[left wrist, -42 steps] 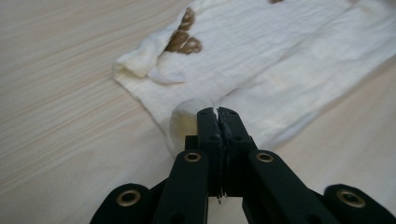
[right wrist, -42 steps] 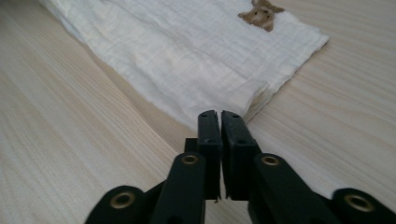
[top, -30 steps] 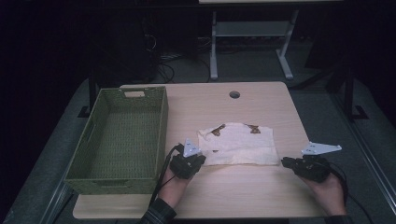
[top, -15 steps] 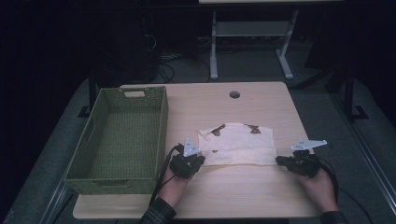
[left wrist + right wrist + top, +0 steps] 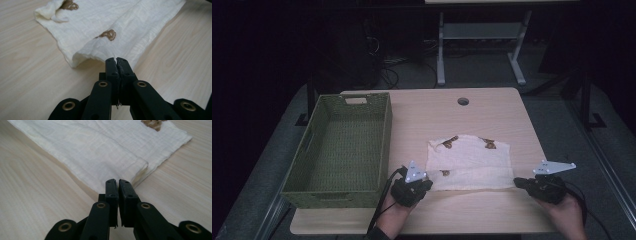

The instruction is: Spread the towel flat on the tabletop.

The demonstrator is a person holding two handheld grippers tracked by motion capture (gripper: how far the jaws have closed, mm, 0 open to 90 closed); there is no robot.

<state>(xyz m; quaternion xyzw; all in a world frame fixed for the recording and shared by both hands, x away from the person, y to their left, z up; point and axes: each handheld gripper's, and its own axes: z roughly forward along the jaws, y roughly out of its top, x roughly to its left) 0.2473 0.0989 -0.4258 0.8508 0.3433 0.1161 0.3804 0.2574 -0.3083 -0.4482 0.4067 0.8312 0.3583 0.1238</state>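
Your table point(image 5: 492, 107) carries a green woven basket point(image 5: 343, 145) along its left edge, empty as far as the high view shows, and a cream cloth point(image 5: 469, 162) with brown animal prints lying toward the near right, its near strip already doubled over onto itself. You hold the left gripper point(image 5: 426, 179) at the cloth's near left corner; in the left gripper view its jaws are pressed together on the folded hem point(image 5: 105, 53), with a thread of fabric showing between the pads. Your right gripper point(image 5: 518, 182) sits at the near right corner, and its jaws have just been closing; in the right gripper view they stand pressed almost together right at the cloth's near edge, but I cannot tell whether any fabric is caught between them. That is the risk: if the right side has pinched nothing or a single layer, lifting both hands will raise only the left corner and the fold will skew or fall open. The left hold also looks thin, so a quick pull could slip the hem free.
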